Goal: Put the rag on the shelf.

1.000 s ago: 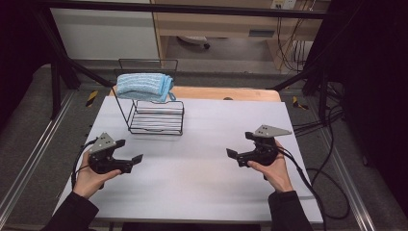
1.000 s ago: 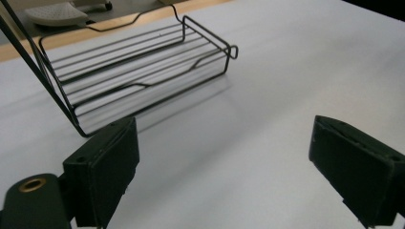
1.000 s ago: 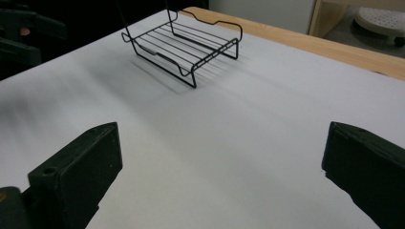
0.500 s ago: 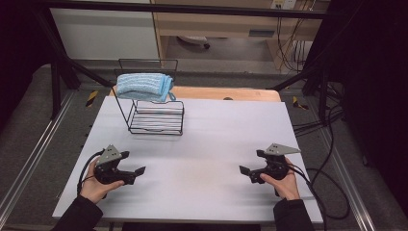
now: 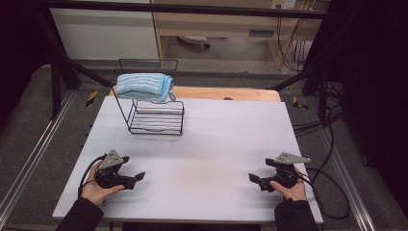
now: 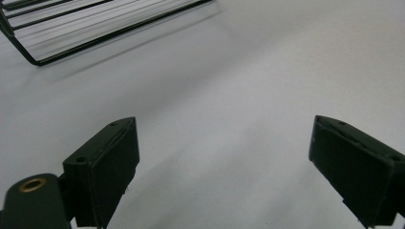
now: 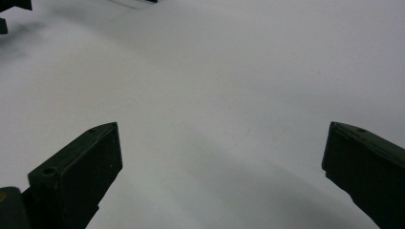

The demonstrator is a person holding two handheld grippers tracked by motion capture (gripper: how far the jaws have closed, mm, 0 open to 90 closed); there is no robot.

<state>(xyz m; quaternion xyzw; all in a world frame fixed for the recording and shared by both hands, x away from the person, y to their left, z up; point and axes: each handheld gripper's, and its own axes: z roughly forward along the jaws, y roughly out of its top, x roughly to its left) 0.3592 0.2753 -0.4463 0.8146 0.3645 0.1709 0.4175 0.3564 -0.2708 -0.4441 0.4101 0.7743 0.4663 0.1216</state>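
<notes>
A folded light-blue towel (image 5: pixel 143 86) lies over the top of a black wire rack (image 5: pixel 156 118) at the table's back left. My left gripper (image 5: pixel 138 177) sits low at the front left of the white table (image 5: pixel 226 134), held by a hand. In the left gripper view its jaws stand wide apart with bare table between them (image 6: pixel 224 167), and the rack's base (image 6: pixel 90 21) shows ahead. My right gripper (image 5: pixel 254 178) rests at the front right, also open and empty (image 7: pixel 222 176). Both point toward the table's middle.
A wooden strip (image 5: pixel 231 94) runs along the table's far edge. Cables (image 5: pixel 332 187) trail from the right gripper off the right side. Black frame posts (image 5: pixel 57 72) stand at the back left and right. The left gripper's tip (image 7: pixel 5 19) shows far off in the right gripper view.
Both hands have drawn the grippers back toward the table's front edge and lowered them. Both stay open.
</notes>
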